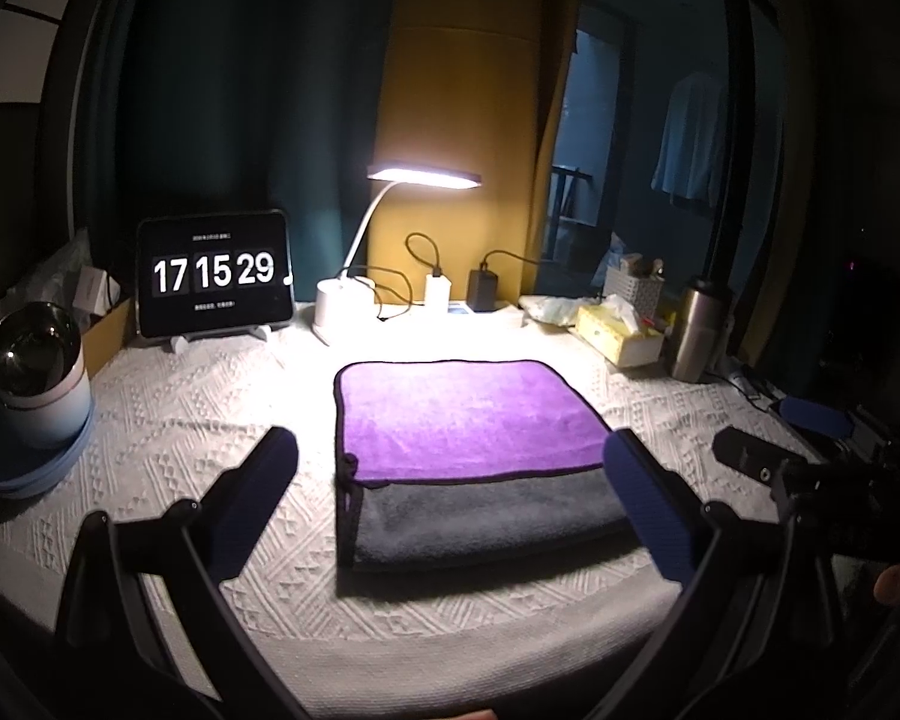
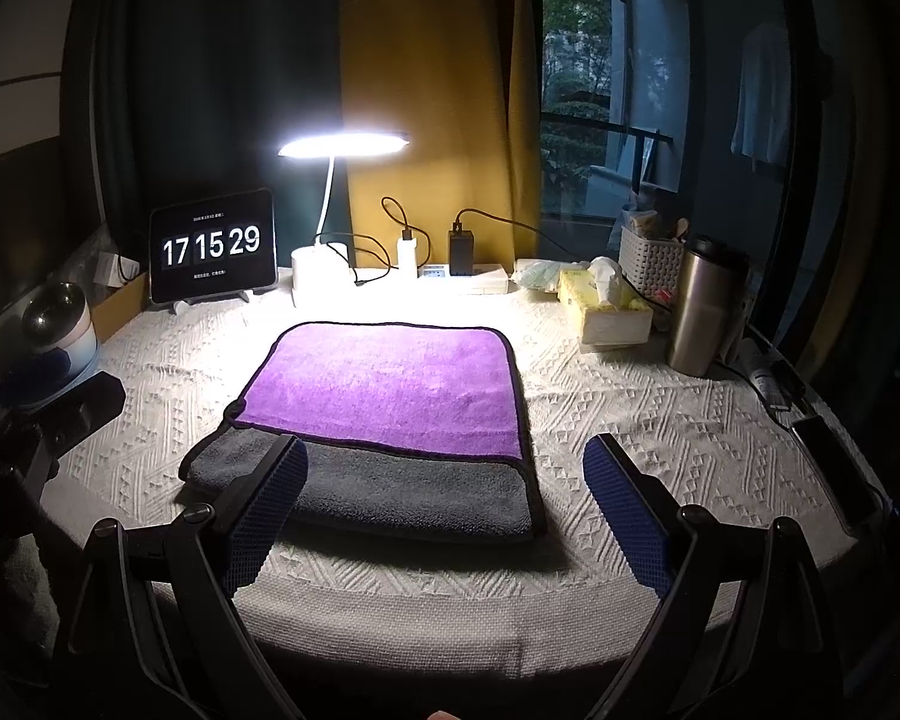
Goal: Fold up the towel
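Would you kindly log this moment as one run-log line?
towel: folded, purple over grey, flat | left gripper: open, empty | right gripper: open, empty

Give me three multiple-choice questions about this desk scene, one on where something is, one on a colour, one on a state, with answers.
1. Where does the tablet clock stand?
A. left of the desk lamp
B. on the tissue box
C. on the towel

2. What colour is the towel's upper layer?
A. green
B. purple
C. red

3. How are the left gripper and right gripper?
A. both open, empty
B. both clamped on cloth
C. one holds the steel tumbler

Answers: 1 A, it stands back left of the lamp; 2 B, purple lies over grey; 3 A, the blue pads are spread with nothing between them.
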Motion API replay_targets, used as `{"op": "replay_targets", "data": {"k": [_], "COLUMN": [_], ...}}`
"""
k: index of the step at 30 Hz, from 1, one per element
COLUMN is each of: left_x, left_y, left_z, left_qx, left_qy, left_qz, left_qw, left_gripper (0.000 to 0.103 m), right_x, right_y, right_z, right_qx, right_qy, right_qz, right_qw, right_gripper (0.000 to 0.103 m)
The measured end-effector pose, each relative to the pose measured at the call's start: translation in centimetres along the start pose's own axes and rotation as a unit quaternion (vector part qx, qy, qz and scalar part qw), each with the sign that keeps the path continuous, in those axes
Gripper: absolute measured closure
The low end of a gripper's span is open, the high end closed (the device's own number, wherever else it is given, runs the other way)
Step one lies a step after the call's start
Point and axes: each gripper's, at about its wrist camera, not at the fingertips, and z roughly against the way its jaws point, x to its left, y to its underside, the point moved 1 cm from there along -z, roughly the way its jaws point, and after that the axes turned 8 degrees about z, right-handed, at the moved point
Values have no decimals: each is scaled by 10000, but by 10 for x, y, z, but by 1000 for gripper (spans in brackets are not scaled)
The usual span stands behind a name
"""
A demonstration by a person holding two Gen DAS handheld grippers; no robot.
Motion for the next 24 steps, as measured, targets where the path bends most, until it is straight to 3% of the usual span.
{"op": "replay_targets", "data": {"k": [24], "left_x": [-1], "left_y": [0], "left_z": [-2], "left_qx": [66], "left_qy": [86], "left_qz": [17], "left_qw": [9999], "left_gripper": [1], "right_x": [2], "right_y": [2], "right_z": [-4], "right_qx": [47], "right_qy": [-18], "right_qz": [-10], "right_qw": [10000], "right_gripper": [8]}}
